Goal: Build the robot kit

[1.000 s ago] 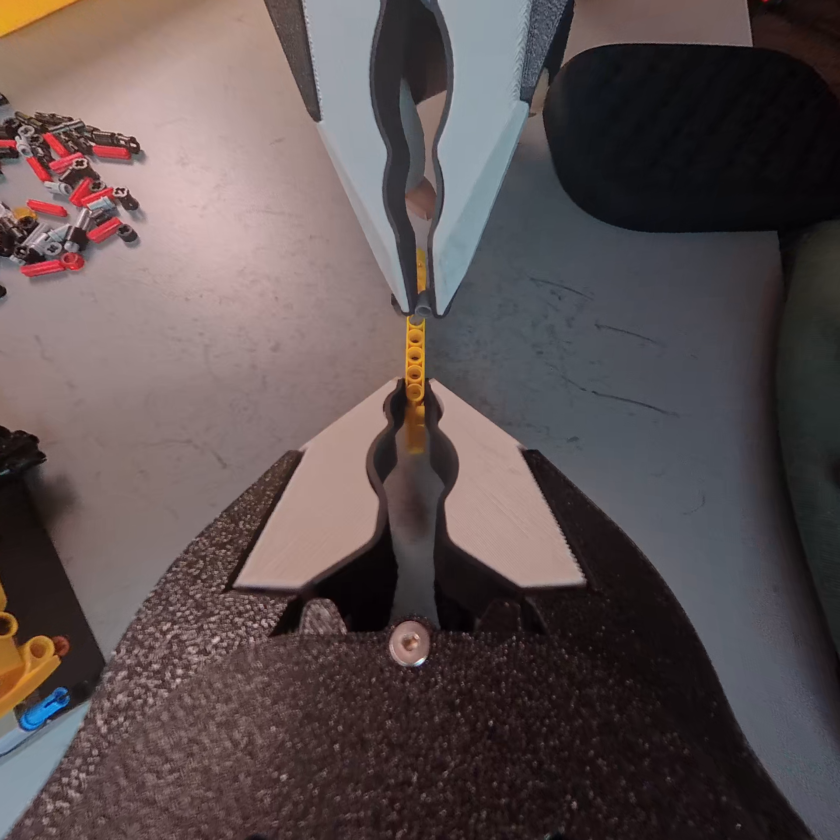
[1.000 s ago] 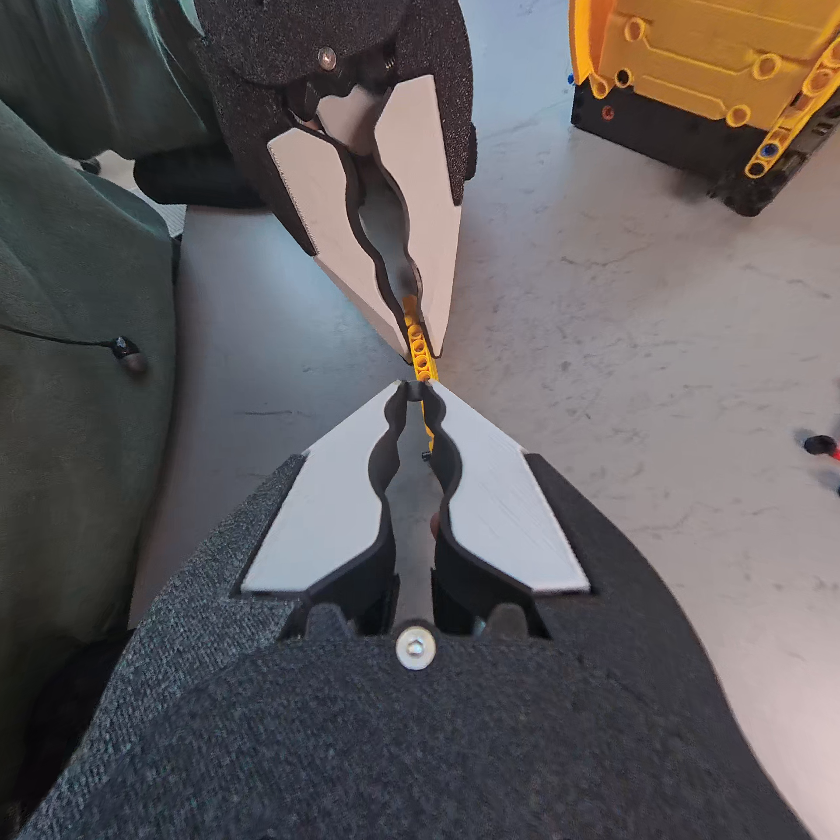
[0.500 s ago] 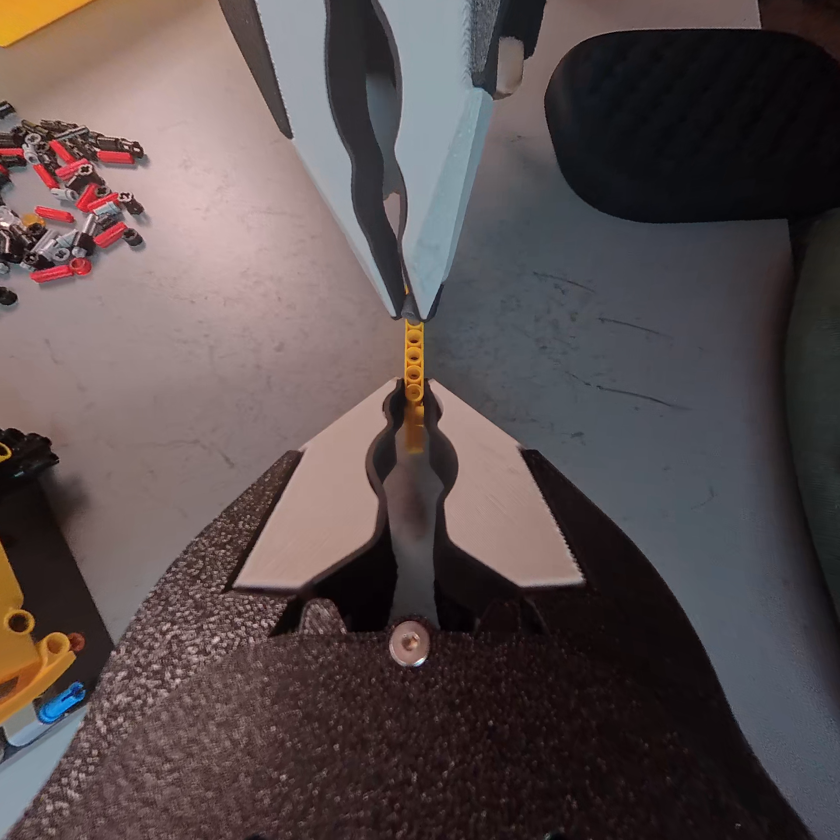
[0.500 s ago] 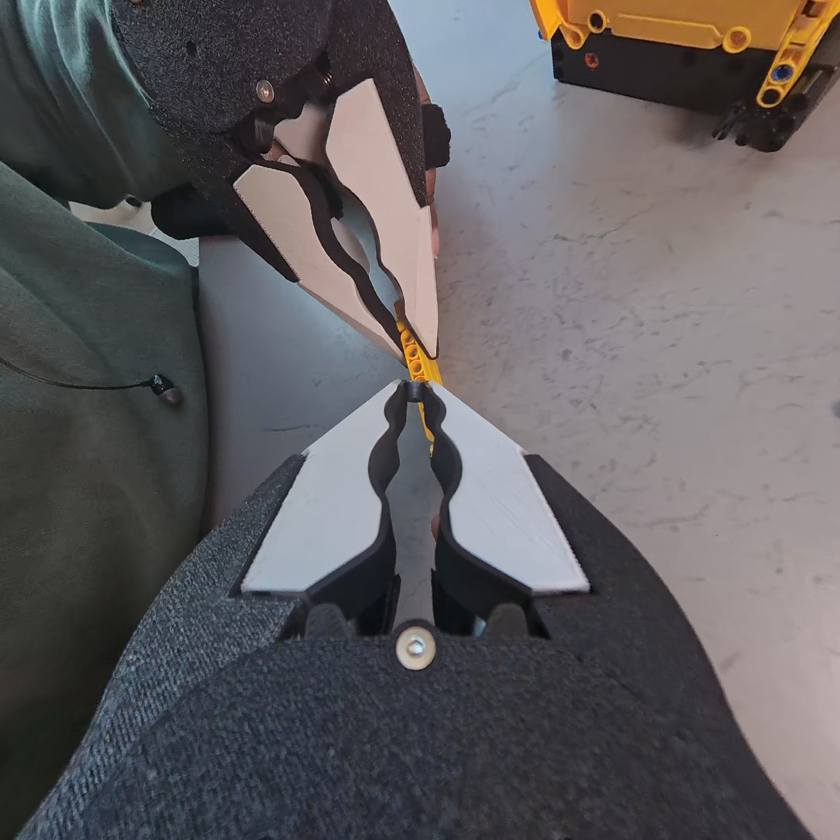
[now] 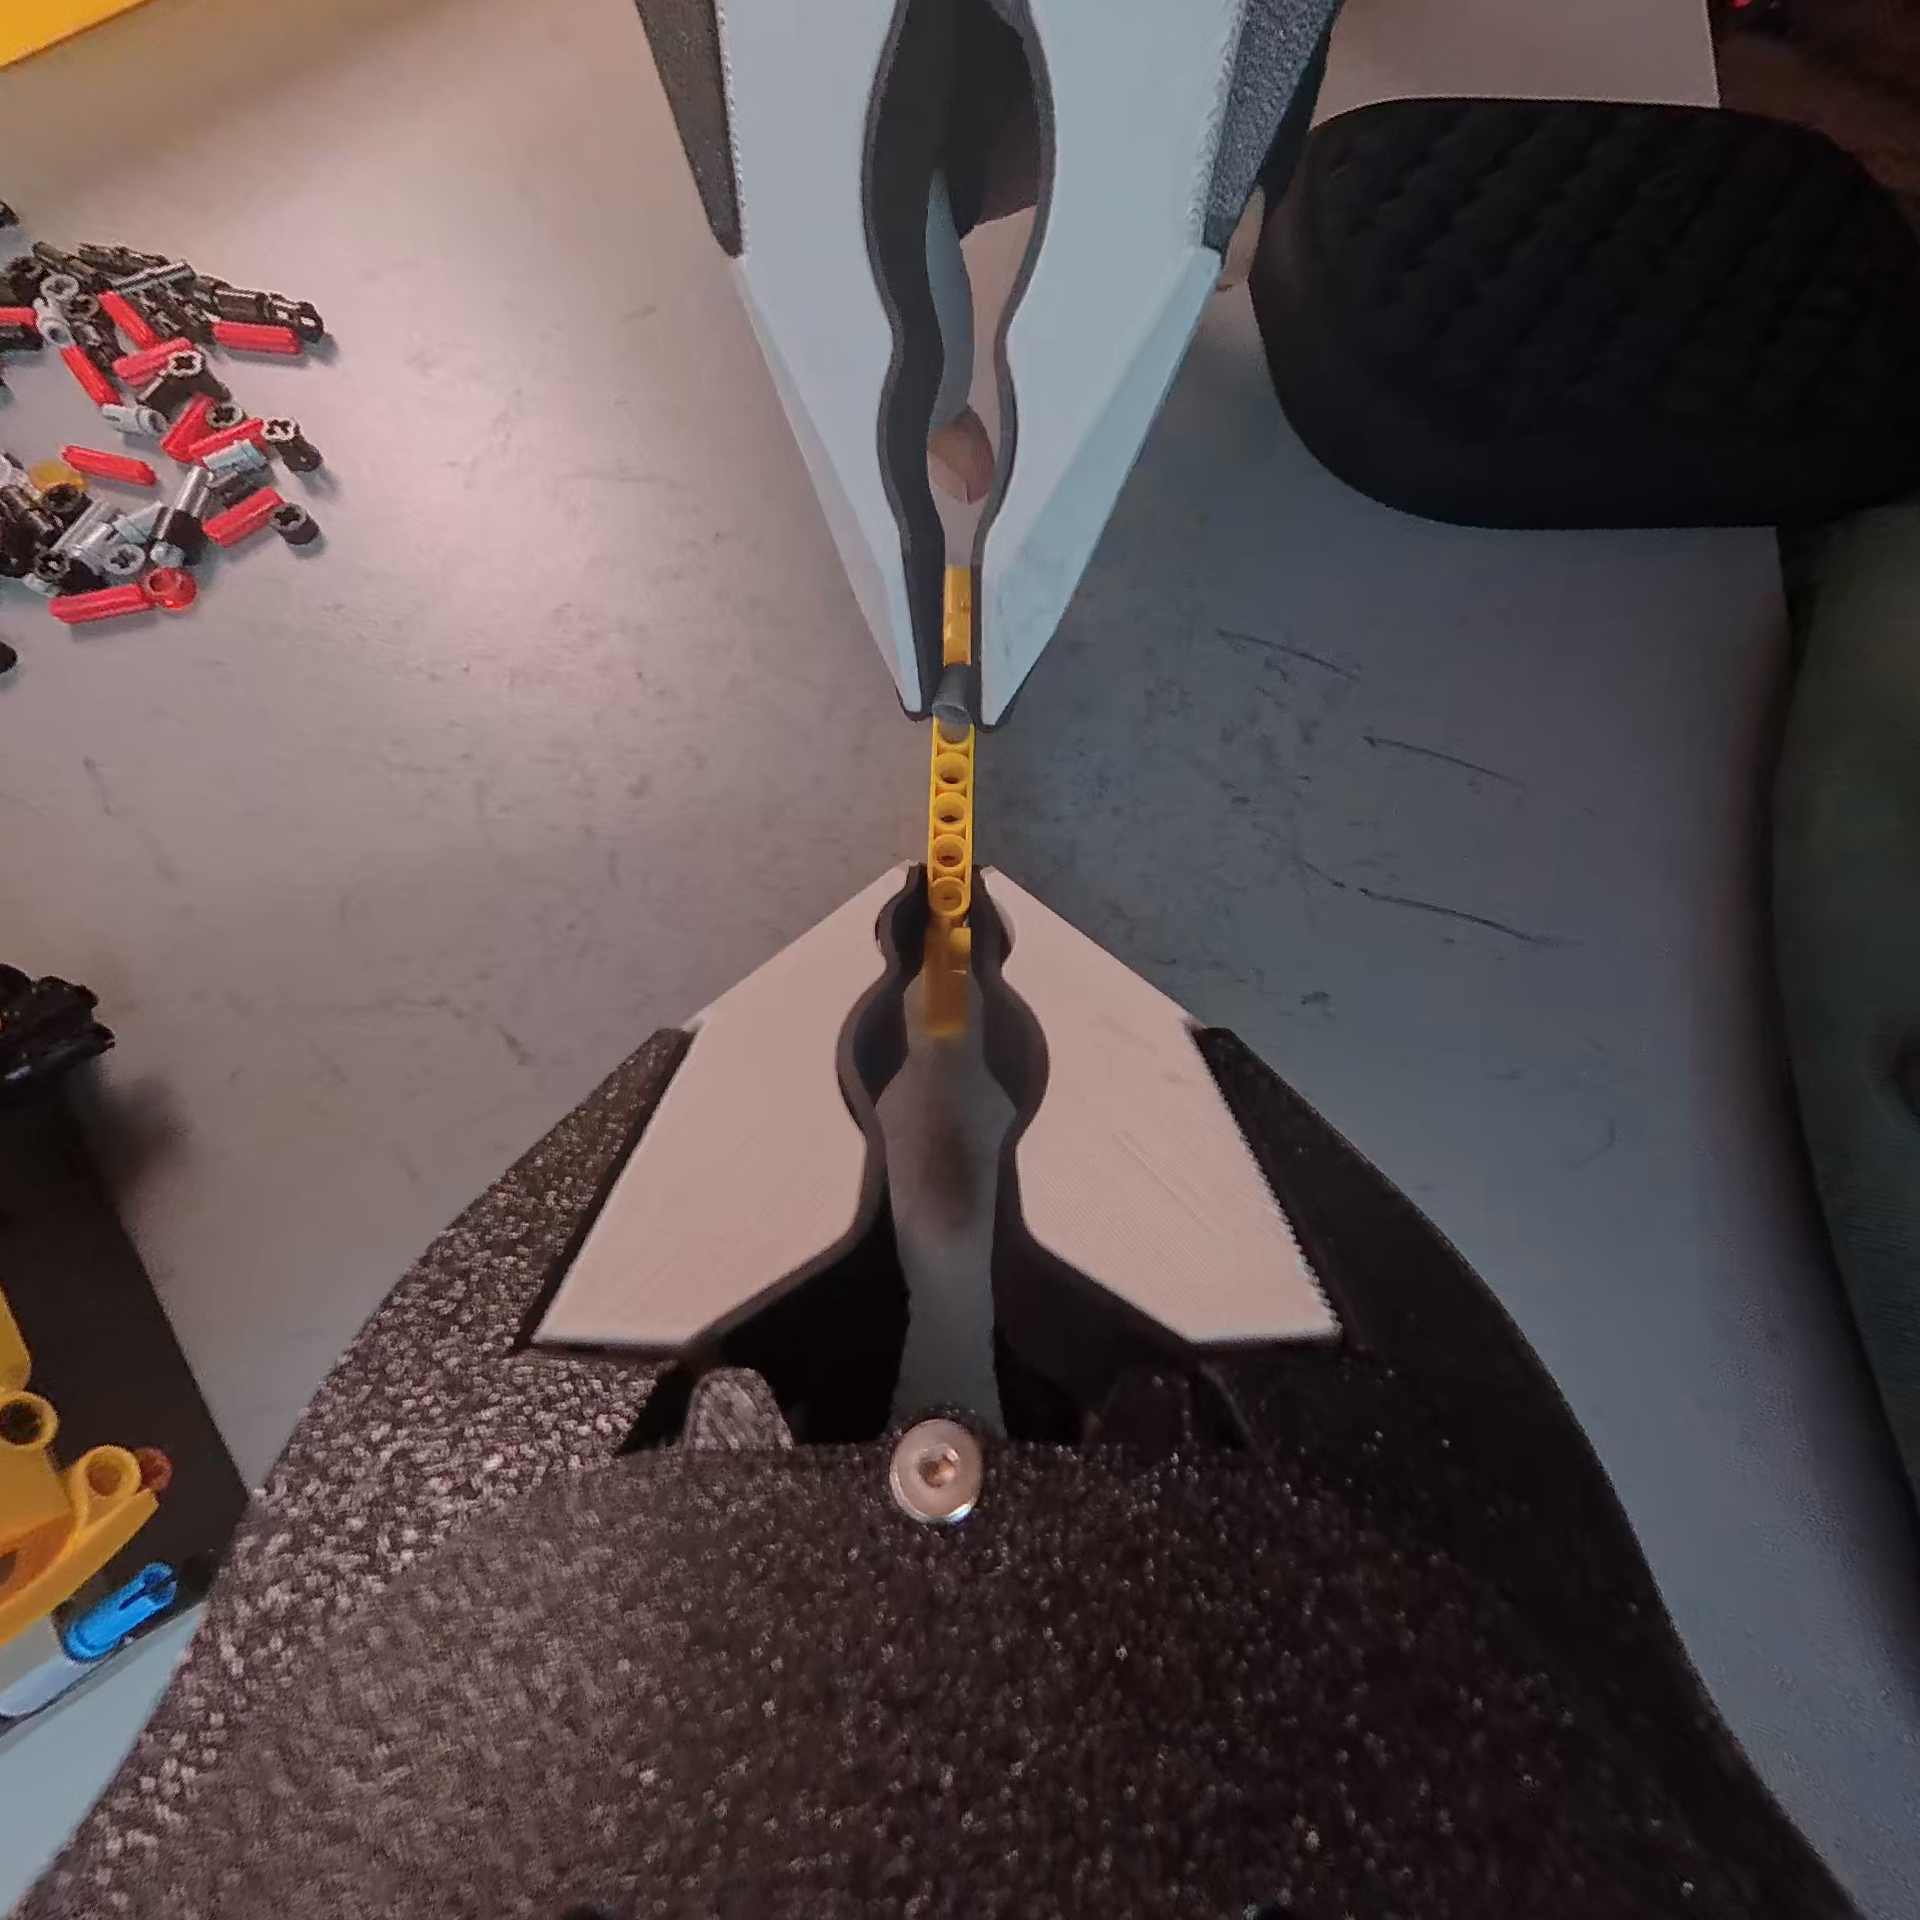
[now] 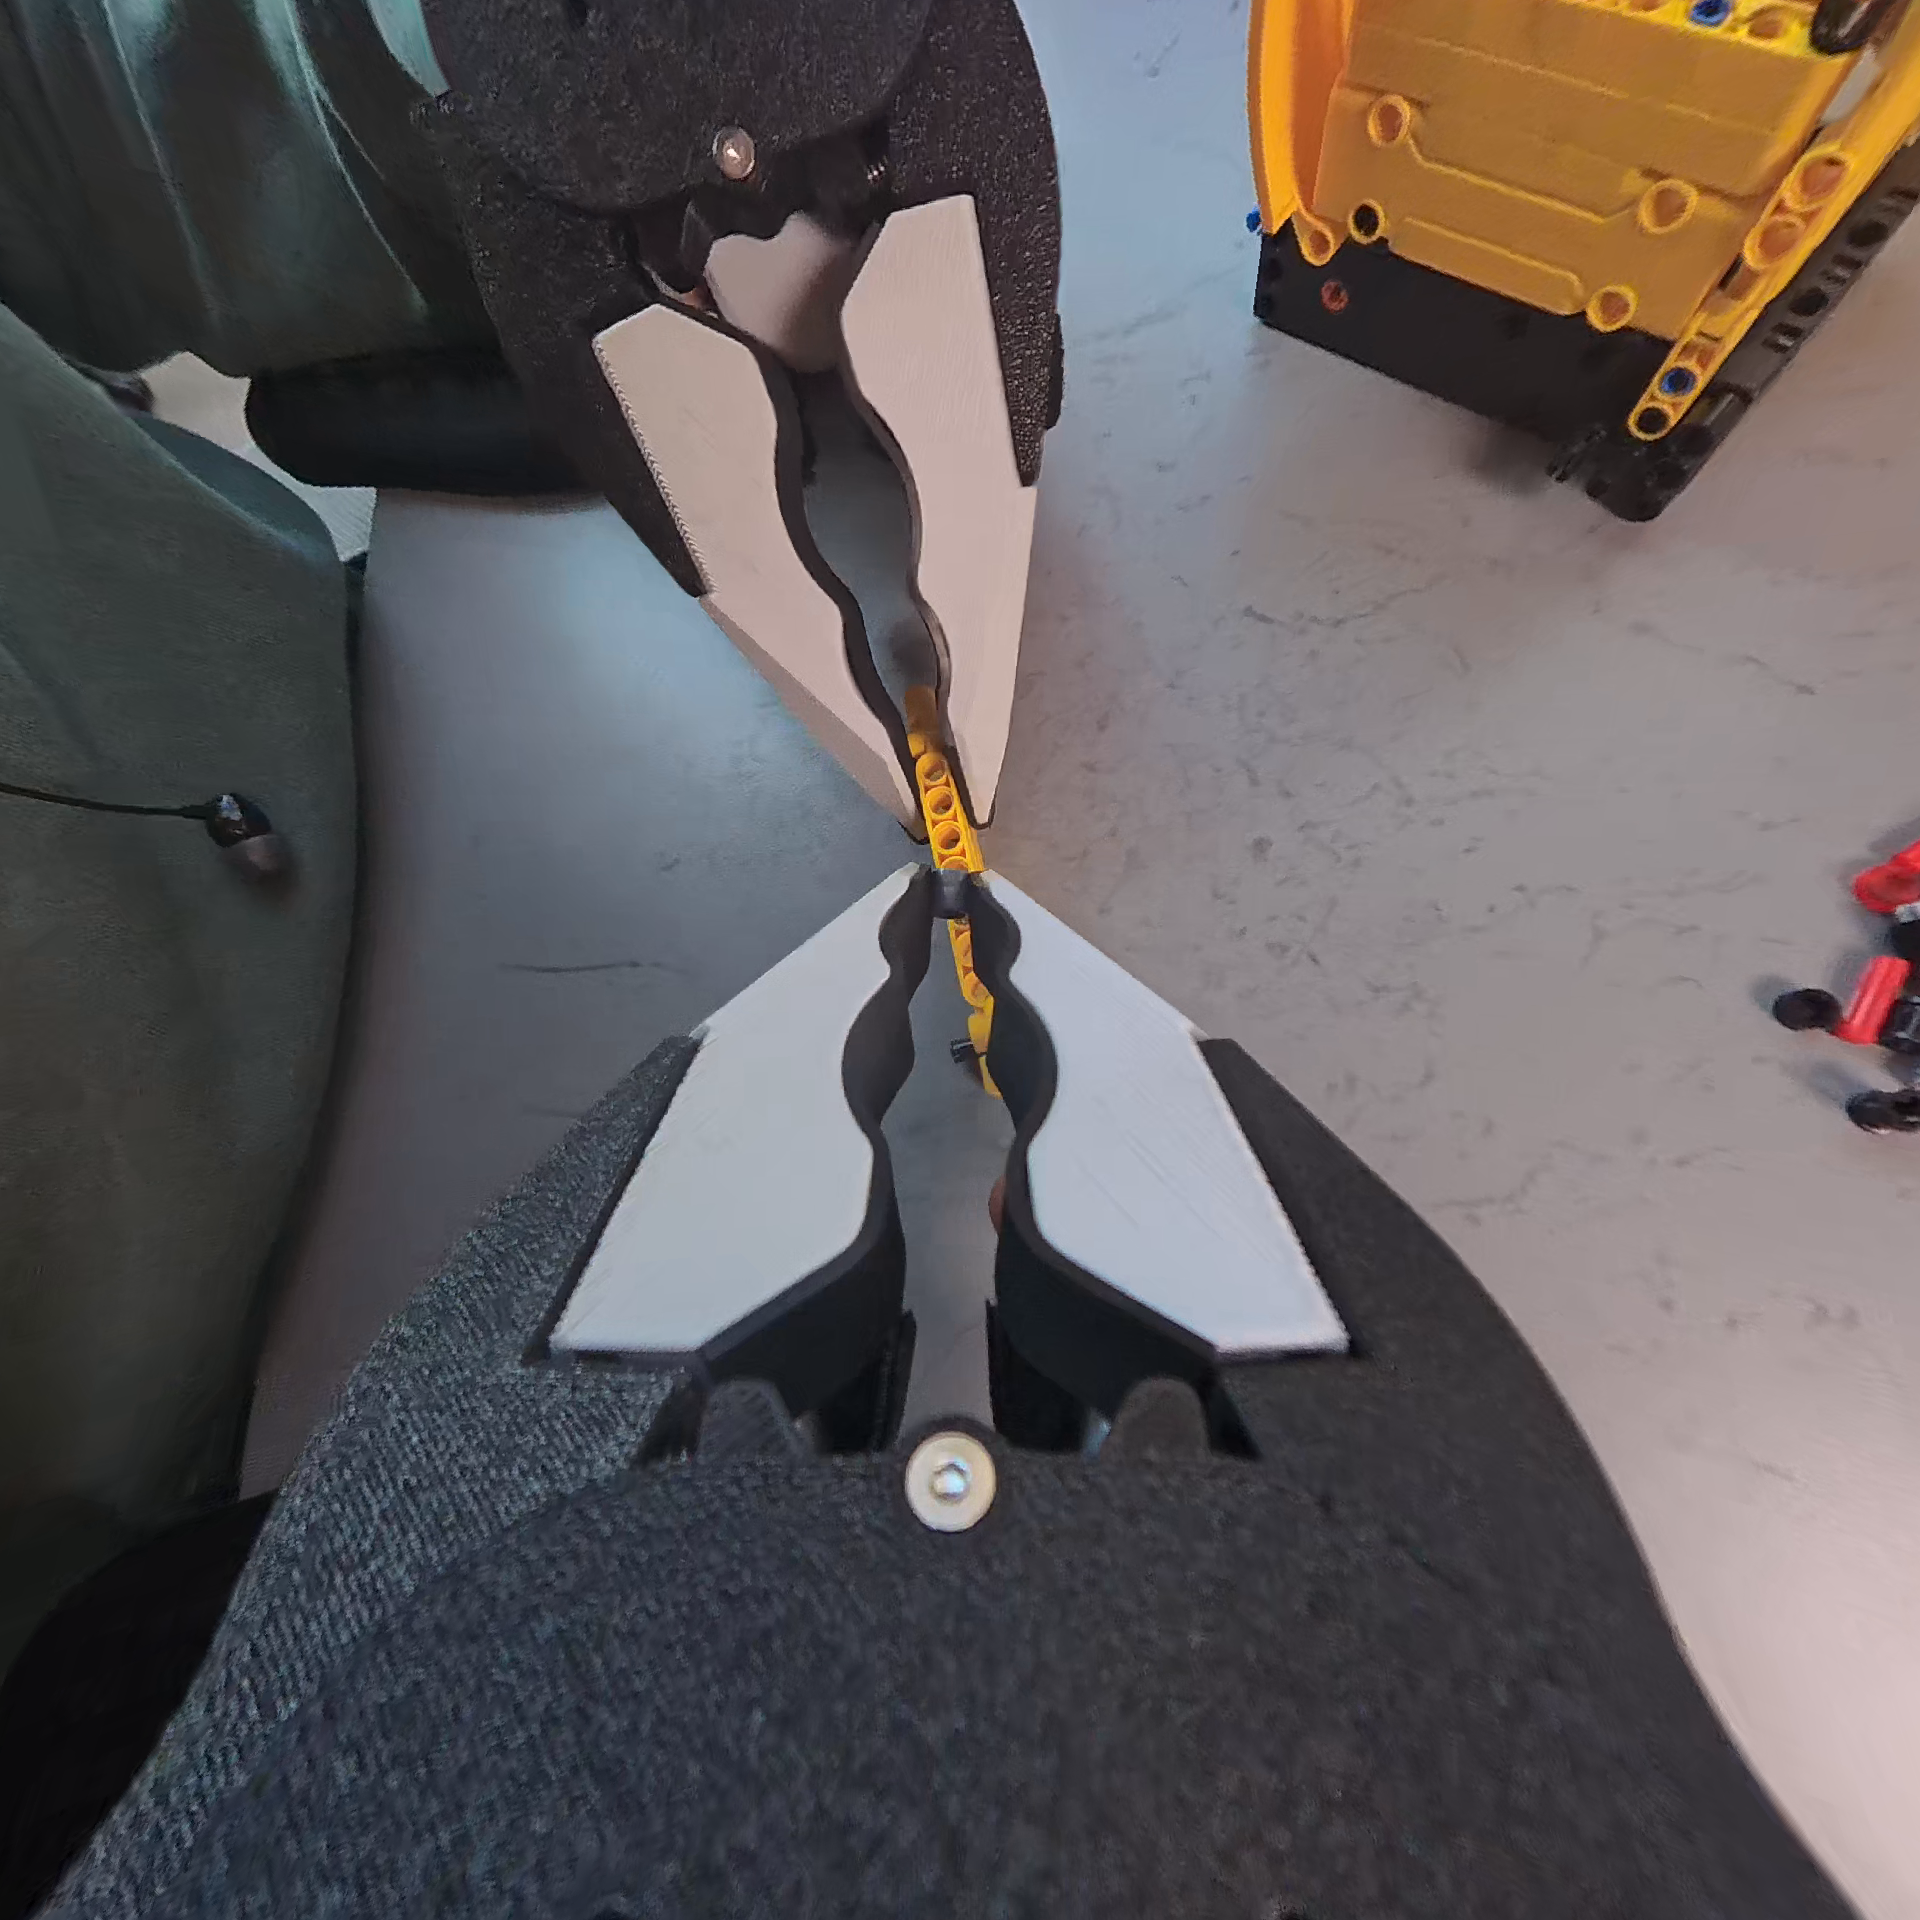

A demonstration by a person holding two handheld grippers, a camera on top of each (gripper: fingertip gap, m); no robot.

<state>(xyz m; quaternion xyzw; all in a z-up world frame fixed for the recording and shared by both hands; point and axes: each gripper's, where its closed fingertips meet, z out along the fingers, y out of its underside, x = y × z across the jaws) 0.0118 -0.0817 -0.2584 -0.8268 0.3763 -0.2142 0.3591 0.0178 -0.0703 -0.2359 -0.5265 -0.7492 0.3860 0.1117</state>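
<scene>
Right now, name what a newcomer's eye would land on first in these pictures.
At the centre, the left gripper and right gripper meet tip to tip, both shut on one thin yellow holed beam above the grey table. A big yellow-and-black brick model stands beyond, and loose red and black pins lie scattered aside.

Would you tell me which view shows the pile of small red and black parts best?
The left wrist view: the pile lies sharp and nearly whole on the table. The right wrist view catches only a few blurred pieces at its right edge.
</scene>
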